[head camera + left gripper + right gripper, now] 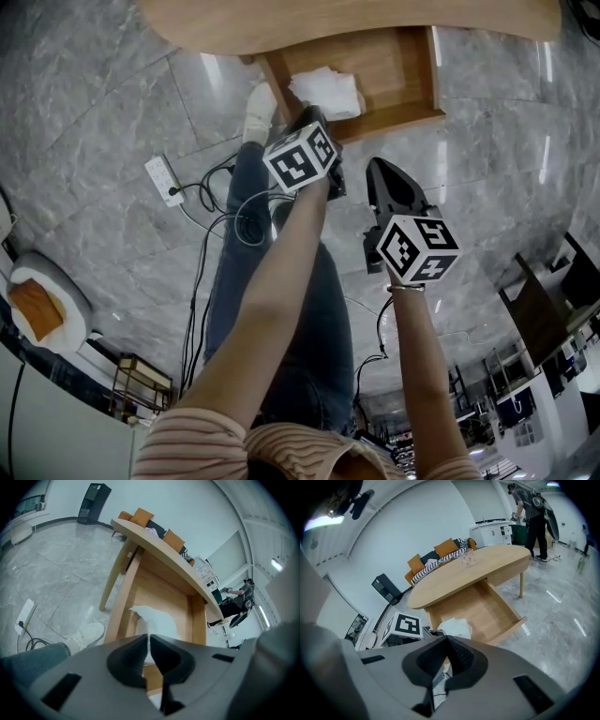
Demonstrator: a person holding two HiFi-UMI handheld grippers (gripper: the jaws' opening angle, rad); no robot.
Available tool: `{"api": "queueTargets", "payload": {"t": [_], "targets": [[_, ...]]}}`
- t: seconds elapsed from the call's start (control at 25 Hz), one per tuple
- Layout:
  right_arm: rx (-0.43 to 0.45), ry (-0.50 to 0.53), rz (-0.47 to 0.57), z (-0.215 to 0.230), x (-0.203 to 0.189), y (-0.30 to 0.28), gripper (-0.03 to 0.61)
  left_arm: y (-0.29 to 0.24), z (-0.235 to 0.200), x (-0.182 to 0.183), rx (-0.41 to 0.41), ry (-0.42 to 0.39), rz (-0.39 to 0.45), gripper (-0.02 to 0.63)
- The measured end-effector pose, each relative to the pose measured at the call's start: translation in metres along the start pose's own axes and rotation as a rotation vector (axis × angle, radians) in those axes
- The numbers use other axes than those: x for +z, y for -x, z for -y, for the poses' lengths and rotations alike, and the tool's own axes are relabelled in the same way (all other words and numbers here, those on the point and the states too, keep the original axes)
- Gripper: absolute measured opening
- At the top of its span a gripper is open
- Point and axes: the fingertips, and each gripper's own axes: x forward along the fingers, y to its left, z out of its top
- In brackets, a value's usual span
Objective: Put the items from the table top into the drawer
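Two grippers hang over the open drawer, which is pulled out from under the wooden table at 12 o'clock in the head view. The left gripper points steeply down into the drawer's front. Its jaws are nipped together on a thin fold of the white crumpled sheet, and in the left gripper view a white sliver runs up between the pads.

We judge the pinch is kept so the sheet can be laid on the drawer bottom rather than dropped and left draped over the front wall. Most of the sheet already lies inside, in the drawer's 9 o'clock half near the side wall.

In the head view its long axis runs roughly from 9 to 3 o'clock, across the drawer's width. The gripped edge is drawn toward 6 o'clock, and in the left gripper view a loose corner points toward 10 o'clock.

The right gripper sits at 4 o'clock from the left one, over the stone floor and outside the drawer. Its jaws are together on nothing; we take it to be waiting out of the way.

A clear glass item stands on the table top, so we reckon the task is only partly done.
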Motion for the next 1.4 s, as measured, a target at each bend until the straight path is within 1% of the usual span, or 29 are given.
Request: {"api": "queueTargets", "payload": {"t": [0.28, 0.4, 0.88, 0.92, 1.04, 1.16, 1.4], "targets": [[0.001, -0.006, -0.012, -0.001, -0.005, -0.008, 0.008, -0.006, -0.011, -0.010, 0.046, 0.013, -0.050, 0.026], [0.001, -0.011, -0.013, 0.002, -0.005, -0.007, 0.008, -0.008, -0.010, -0.015, 0.053, 0.015, -0.070, 0.026], [-0.012, -0.033, -0.002, 0.011, -0.003, -0.004, 0.008, -0.014, -0.004, -0.031, 0.063, -0.039, -0.157, 0.029], [-0.012, -0.035, 0.001, 0.010, -0.003, -0.003, 0.008, -0.014, -0.004, -0.031, 0.064, -0.044, -0.163, 0.033], [-0.014, -0.038, 0.008, 0.011, -0.002, -0.002, 0.008, -0.013, -0.002, -0.031, 0.069, -0.053, -0.177, 0.076], [-0.014, -0.043, 0.013, 0.008, 0.000, 0.002, 0.008, -0.007, -0.001, -0.029, 0.081, -0.063, -0.184, 0.088], [-0.023, -0.049, 0.047, 0.006, 0.012, 0.019, 0.008, 0.014, 0.010, -0.028, 0.077, -0.098, -0.208, 0.107]]}}
